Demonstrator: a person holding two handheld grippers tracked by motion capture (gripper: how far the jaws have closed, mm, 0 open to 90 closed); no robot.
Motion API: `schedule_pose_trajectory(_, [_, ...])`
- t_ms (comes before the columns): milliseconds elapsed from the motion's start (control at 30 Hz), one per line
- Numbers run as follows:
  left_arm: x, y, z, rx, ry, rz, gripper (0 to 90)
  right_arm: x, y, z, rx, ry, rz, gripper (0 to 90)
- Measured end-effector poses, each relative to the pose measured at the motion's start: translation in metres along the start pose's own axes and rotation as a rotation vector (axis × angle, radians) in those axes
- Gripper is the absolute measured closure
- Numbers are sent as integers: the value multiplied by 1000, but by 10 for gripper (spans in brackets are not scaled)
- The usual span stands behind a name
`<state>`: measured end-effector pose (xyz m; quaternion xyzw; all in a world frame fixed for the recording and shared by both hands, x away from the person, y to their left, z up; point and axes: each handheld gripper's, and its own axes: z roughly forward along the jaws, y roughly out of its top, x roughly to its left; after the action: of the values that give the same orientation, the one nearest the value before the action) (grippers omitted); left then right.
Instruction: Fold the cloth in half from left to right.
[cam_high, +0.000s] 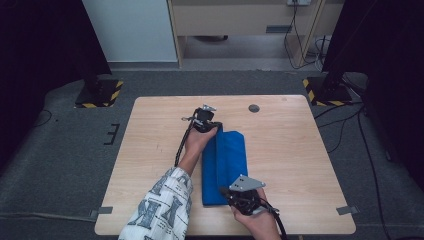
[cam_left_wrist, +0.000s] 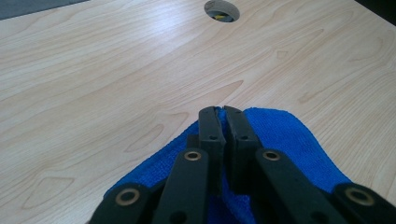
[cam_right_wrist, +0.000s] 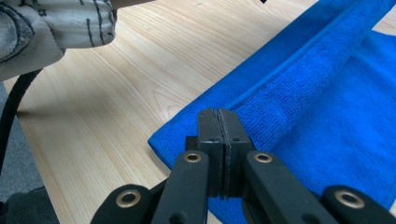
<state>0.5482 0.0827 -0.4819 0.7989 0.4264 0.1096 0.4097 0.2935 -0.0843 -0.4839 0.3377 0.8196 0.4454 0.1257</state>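
Observation:
A blue cloth (cam_high: 232, 160) lies folded lengthwise in the middle of the wooden table (cam_high: 290, 150). My left gripper (cam_high: 215, 129) is at its far end, jaws closed, with a strip of the cloth (cam_left_wrist: 285, 135) pinched between the tips (cam_left_wrist: 224, 109). At the near end my right gripper (cam_high: 225, 190) points left over the cloth's near edge. Its jaws (cam_right_wrist: 218, 112) are pressed together where a raised fold of the cloth (cam_right_wrist: 327, 116) starts, and that fold runs away from them.
A round cable hole (cam_high: 254, 108) sits in the table beyond the cloth. A patterned sleeve (cam_high: 160, 205) and black cable (cam_right_wrist: 11, 107) cross the near left. Black stands on hazard-striped bases (cam_high: 97, 92) flank the far corners. Bare wood lies left and right of the cloth.

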Motion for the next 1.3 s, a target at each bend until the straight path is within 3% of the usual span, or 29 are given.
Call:
schedule_pose_trajectory(300, [-5,0,5,2,-18,-10,864,3,-1,-5,4,2,-17,893])
schedule_pose_trajectory(600, [-14,4,11,-7,-28,-19,864,-4,-7,-13,8,-20,-10,894])
schedule_pose_trajectory(933, [-25,12,18,10,-35,6,865,-12,-18,-18,26,-34,3,894])
schedule_pose_trajectory(1300, [-30,9,33,42,-40,11,864,-14,-21,-18,31,-32,15,894])
